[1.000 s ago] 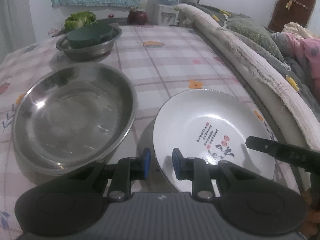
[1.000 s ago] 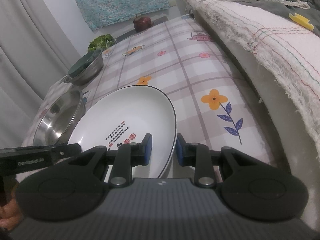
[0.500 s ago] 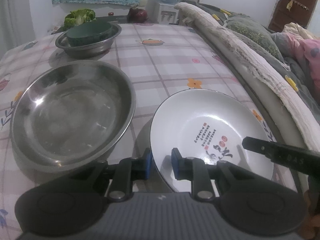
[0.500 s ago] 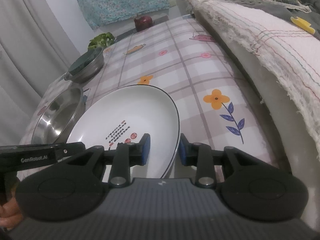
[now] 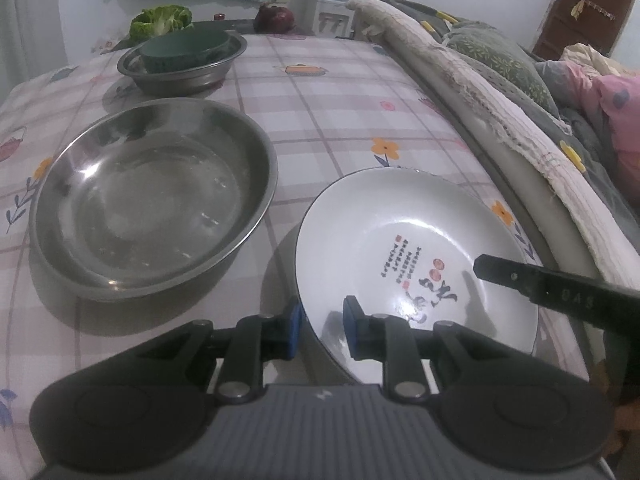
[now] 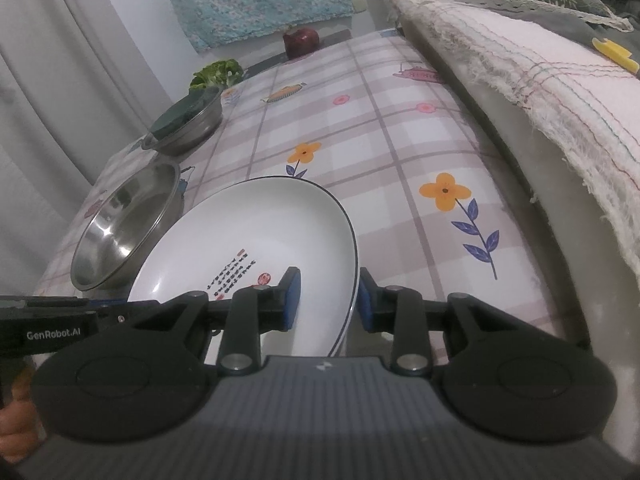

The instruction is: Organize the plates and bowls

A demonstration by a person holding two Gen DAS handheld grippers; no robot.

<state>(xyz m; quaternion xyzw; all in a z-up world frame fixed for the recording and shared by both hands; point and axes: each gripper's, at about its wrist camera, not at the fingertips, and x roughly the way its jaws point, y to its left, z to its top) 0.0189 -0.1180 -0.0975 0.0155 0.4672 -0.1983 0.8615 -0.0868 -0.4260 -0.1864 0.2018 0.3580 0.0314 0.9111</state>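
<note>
Left gripper (image 5: 318, 330) low at frame bottom, pads straddling near-left rim of white plate (image 5: 404, 248), small gaps, not clamped. Right gripper (image 6: 324, 298) likewise astride plate's right rim, loose. Plate lower centre on checked tablecloth (image 6: 400, 152); steel bowl (image 5: 152, 196) left.

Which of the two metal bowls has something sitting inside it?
The farther steel bowl, near the lettuce: a dark green bowl sits in it. The nearer large steel bowl holds nothing.
</note>
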